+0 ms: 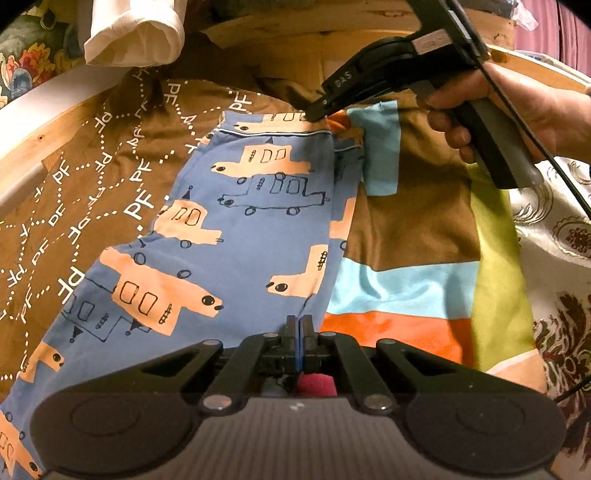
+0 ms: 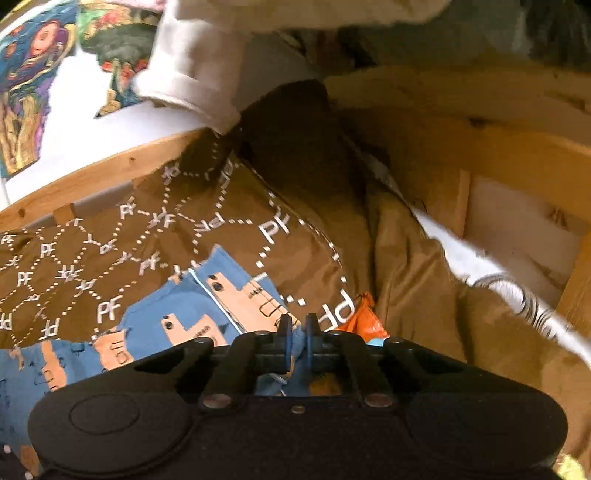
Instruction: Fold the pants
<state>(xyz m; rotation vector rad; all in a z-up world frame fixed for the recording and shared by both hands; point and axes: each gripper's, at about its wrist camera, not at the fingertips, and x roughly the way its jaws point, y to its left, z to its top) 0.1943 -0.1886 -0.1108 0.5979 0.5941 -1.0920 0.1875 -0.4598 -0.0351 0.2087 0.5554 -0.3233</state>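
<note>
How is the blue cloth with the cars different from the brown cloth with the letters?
The blue pants have peach cars printed on them; the brown sheet has white dotted lines and "PF" letters. The pants lie on top; the sheet is spread underneath. The right gripper pinches the pants, not the sheet. Both are soft fabric.

Left wrist camera looks steeply down along its own fingers from close above the blue pants [image 1: 236, 229], facing 12 o'clock toward the wooden frame [image 1: 44, 136], with the right gripper [image 1: 314, 112] at 1 o'clock. Right wrist camera sits nearer still — blurred, angled toward 11 o'clock. Both views share the pants' hem, the brown lettered bedding [image 1: 110, 177] and the white cloth [image 1: 136, 29].
</note>
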